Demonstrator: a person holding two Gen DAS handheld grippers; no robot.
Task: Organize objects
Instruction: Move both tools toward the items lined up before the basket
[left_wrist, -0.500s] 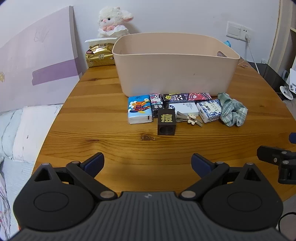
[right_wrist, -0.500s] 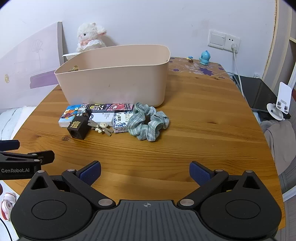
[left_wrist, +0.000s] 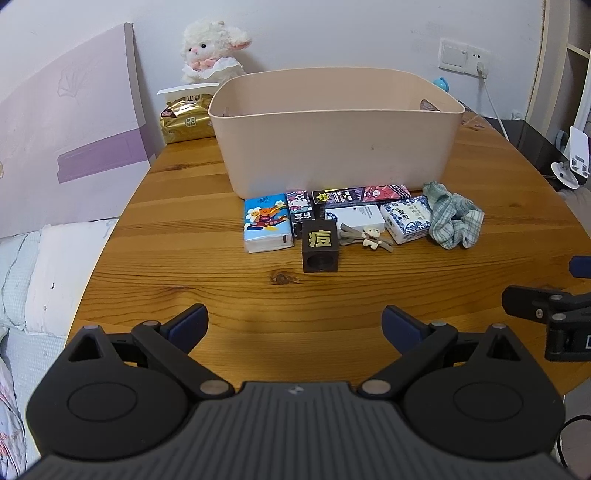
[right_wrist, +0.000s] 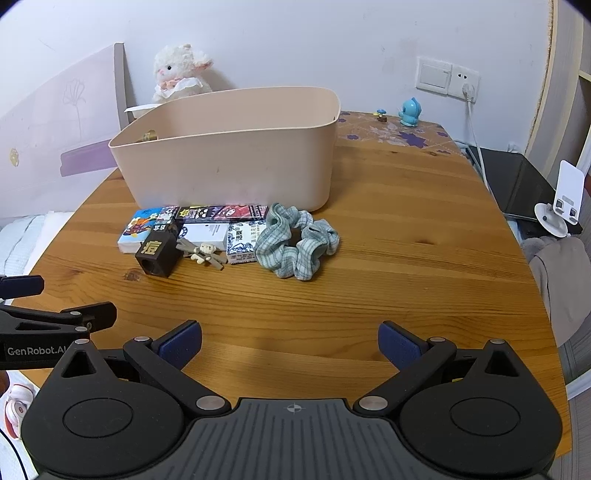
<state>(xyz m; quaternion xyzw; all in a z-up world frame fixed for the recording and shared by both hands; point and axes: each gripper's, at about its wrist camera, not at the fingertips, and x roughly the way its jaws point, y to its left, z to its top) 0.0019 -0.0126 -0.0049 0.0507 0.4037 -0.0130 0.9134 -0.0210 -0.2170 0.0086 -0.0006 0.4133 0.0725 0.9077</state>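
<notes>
A beige plastic bin (left_wrist: 332, 147) (right_wrist: 236, 166) stands on the round wooden table (left_wrist: 207, 295). In front of it lie a blue tissue pack (left_wrist: 266, 229), small printed boxes (left_wrist: 360, 195), a white box (left_wrist: 356, 218), a blue-patterned tissue pack (left_wrist: 406, 219), a dark cube with a gold character (left_wrist: 320, 246) (right_wrist: 158, 253), a small bear clip (left_wrist: 369, 236) and a green checked scrunchie (left_wrist: 452, 219) (right_wrist: 295, 242). My left gripper (left_wrist: 294, 325) is open and empty, near the table's front edge. My right gripper (right_wrist: 290, 343) is open and empty, to its right.
A plush lamb (left_wrist: 210, 51) and a gold packet (left_wrist: 186, 120) sit behind the bin. A purple-white board (left_wrist: 66, 147) leans at the left. A blue figurine (right_wrist: 409, 112), wall socket with cable (right_wrist: 467, 83), dark tablet (right_wrist: 517, 184) and white stand (right_wrist: 563, 206) are at the right.
Both grippers have tilted or drawn back slightly, so the scene sits a little lower in view. No object has moved.
</notes>
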